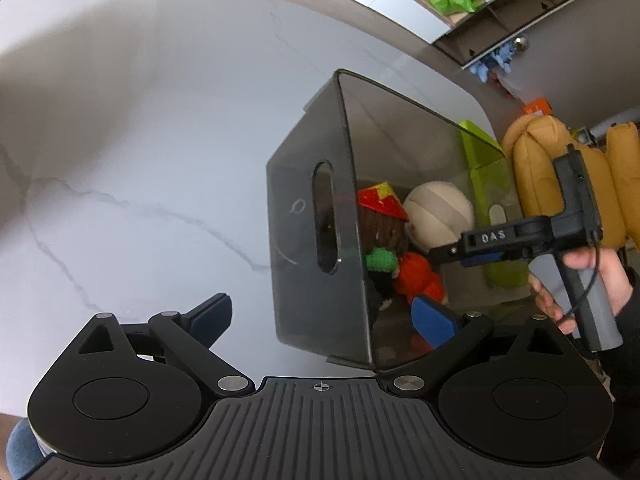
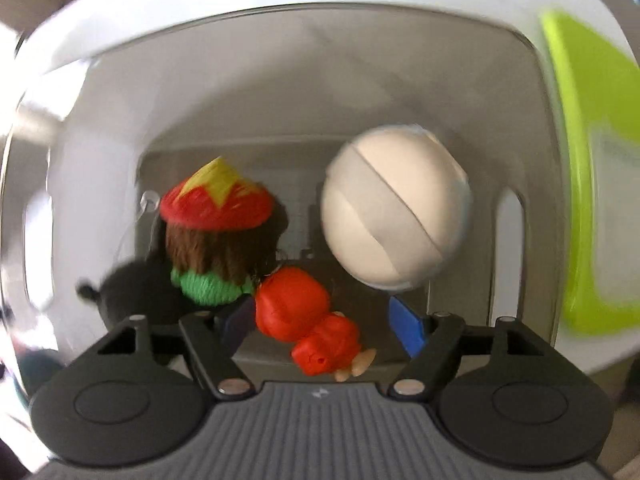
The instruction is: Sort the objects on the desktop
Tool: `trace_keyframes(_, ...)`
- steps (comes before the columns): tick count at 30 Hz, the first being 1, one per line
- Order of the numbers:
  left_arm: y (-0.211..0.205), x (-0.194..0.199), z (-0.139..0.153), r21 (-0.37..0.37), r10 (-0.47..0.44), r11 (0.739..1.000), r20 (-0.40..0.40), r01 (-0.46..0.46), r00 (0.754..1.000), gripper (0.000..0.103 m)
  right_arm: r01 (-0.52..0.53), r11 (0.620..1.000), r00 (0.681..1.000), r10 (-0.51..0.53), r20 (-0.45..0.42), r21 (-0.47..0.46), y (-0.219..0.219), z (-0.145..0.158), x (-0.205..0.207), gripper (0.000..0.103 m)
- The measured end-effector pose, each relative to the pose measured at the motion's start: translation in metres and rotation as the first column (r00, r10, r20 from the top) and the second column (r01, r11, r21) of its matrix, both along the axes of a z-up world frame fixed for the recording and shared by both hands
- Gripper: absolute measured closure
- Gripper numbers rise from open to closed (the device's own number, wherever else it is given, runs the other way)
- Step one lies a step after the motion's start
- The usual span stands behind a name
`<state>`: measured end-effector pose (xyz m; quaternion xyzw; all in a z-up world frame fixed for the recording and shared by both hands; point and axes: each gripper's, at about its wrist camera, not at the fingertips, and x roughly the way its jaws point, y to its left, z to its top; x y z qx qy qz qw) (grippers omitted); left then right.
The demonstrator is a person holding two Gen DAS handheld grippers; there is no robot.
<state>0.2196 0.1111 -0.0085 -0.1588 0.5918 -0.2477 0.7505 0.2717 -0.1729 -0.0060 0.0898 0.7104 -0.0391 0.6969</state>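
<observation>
The orange knitted toy (image 2: 308, 320) is lying on the floor of the smoky see-through bin (image 1: 312, 216), right under the right tool (image 2: 320, 320), which points straight down into the bin from above. The toy's long axis runs on a slant between the tool's two blue pads, round head up toward the left pad, little feet toward the camera. The pads are spread and there's clear daylight beside the right one, so I'd say nothing is pinched; the left pad is partly hidden behind the toy, so contact there I can't rule out. Packed around it are the knitted doll with the red and yellow hat (image 2: 218, 236), just touching the orange one's head, and the white ball (image 2: 394, 216) off to the other side, near but apart. The bin sits toward the worktop's (image 1: 120, 120) right edge, with a lime green container (image 2: 592, 160) just beyond it. The left tool (image 1: 324, 320) is spread wide too, empty, straddling the bin's near corner, one pad outside the wall and one seen through it. If that toy needs another nudge, the right hand (image 1: 580, 280) is way closer. Honestly it looks dropped off already.
</observation>
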Motion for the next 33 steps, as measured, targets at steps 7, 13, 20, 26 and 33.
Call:
trace_keyframes(7,0.0,-0.003,0.0,0.004,-0.004,1.0,-0.002,0.004,1.0,0.003,0.169,0.986,0.985,-0.169,0.033,0.009,-0.021,-0.015,-0.01,0.072)
trace_keyframes(13,0.005,0.0,-0.004,0.013,0.021,1.0,-0.019,-0.02,1.0,0.003,0.255,0.936,0.961,-0.273,0.046,0.242,-0.027,-0.011,-0.024,0.099)
trace_keyframes(20,-0.001,0.003,-0.006,0.009,0.002,1.0,-0.021,-0.002,1.0,0.003,0.274,0.941,0.952,-0.296,0.085,0.201,-0.028,0.025,-0.034,0.045)
trace_keyframes(26,-0.005,0.002,-0.003,0.0,-0.017,1.0,-0.01,0.017,1.0,0.003,0.363,0.921,0.927,-0.372,0.045,0.142,-0.041,0.009,-0.037,0.041)
trace_keyframes(33,-0.009,-0.009,0.011,-0.002,-0.061,0.998,0.055,0.062,0.997,0.003,0.365,0.931,0.93,-0.364,0.054,-0.006,-0.029,-0.015,-0.037,0.056)
